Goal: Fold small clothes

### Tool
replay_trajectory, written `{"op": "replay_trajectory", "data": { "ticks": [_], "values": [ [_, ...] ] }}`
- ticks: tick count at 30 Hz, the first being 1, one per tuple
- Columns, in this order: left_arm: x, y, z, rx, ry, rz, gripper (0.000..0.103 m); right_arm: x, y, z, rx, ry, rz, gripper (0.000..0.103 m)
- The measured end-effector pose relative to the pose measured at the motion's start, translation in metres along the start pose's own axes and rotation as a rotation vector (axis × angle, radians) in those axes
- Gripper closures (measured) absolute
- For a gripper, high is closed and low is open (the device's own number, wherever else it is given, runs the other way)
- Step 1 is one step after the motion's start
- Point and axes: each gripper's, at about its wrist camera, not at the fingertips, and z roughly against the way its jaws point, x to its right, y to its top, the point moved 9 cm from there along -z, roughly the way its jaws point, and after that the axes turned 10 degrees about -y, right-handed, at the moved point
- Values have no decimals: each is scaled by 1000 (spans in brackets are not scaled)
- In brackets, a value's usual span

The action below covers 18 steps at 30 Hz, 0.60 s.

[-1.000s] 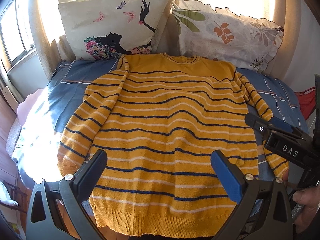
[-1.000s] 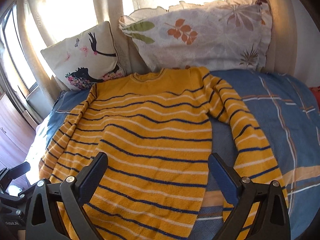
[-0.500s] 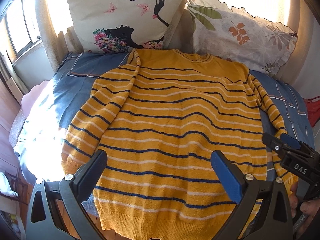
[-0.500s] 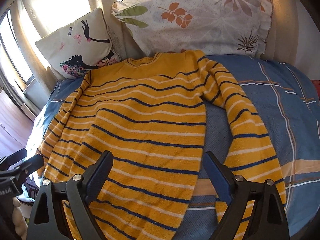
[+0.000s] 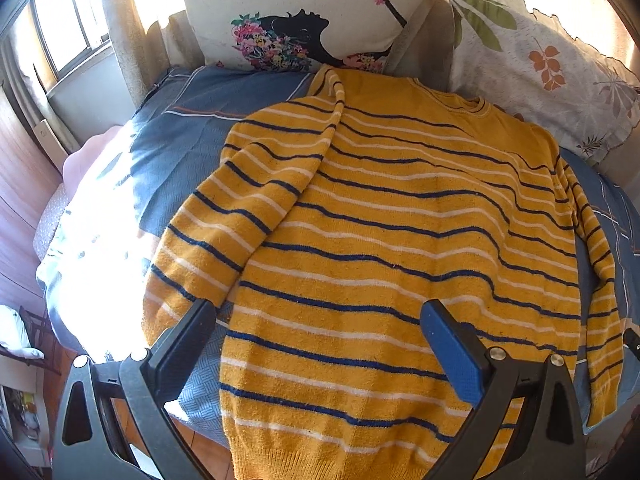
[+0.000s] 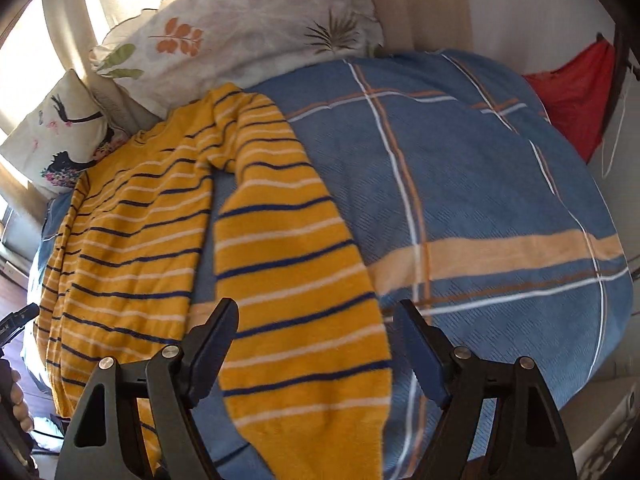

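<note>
1. the left gripper (image 5: 320,356) hangs over the near left part of the bed (image 5: 192,152) with its jaws spread wide and nothing between the pads – it points down at the hem area of the sweater, likely lining up for a corner of it.
2. the yellow striped sweater (image 5: 400,240) lies flat and face up on the blue checked bedspread (image 6: 480,160), collar towards the two pillows at the head edge and hem at the near edge, spread out so it can be folded.
3. its left sleeve (image 5: 224,216) lies along the body towards the bed's left edge; the right sleeve (image 6: 288,280) runs down beside the body, a strip of bedspread showing between them.
4. the right gripper (image 6: 316,344) is over the cuff end of that right sleeve near the bed's near edge – its jaws are closing, the sleeve lies in line between them, yet the pads do not press on it. judging by this, the sleeve is the first thing to be folded in.
</note>
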Motion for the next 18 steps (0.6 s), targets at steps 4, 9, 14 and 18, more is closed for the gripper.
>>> {"op": "replay_trajectory", "data": {
  "ticks": [4, 9, 14, 18],
  "values": [
    [18, -2, -7, -18, -18, -19, 1, 9, -10, -6, -31, -10, 6, 19],
    [39, 1, -7, -12, -52, -46, 1, 13, -24, -13, -59, -19, 13, 19],
    [50, 4, -8, -10, -59, -71, 1, 14, -24, -16, -59, -33, 7, 19],
    [55, 1, -10, -20, -64, -75, 1, 5, -18, -13, -44, -69, 49, 19]
  ]
}}
